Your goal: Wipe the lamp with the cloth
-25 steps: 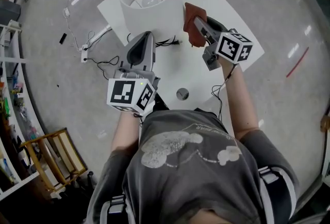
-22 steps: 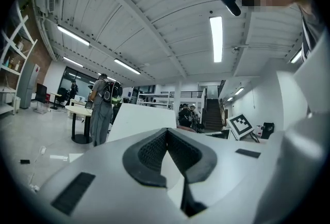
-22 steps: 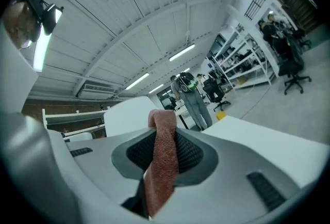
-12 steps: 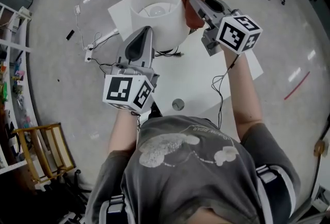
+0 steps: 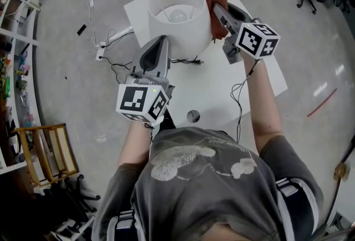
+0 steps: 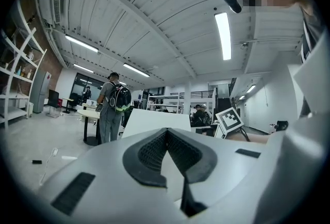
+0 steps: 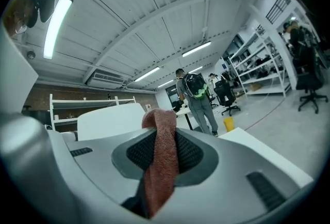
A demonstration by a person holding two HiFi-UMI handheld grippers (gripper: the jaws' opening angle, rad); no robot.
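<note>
Comparing with a second ago, we've brought the cloth (image 5: 213, 2) up from low beside the lamp (image 5: 177, 26); it's now at the shade's 3 o'clock, by the rim. Our right gripper (image 5: 218, 14) has it pinched tight between its jaws. The left gripper (image 5: 156, 52) sits at the lamp's 7 o'clock over the table (image 5: 222, 87), jaws pressed together on nothing. The shade hides the lamp's base, and we can't tell if the left tip touches the shade.
</note>
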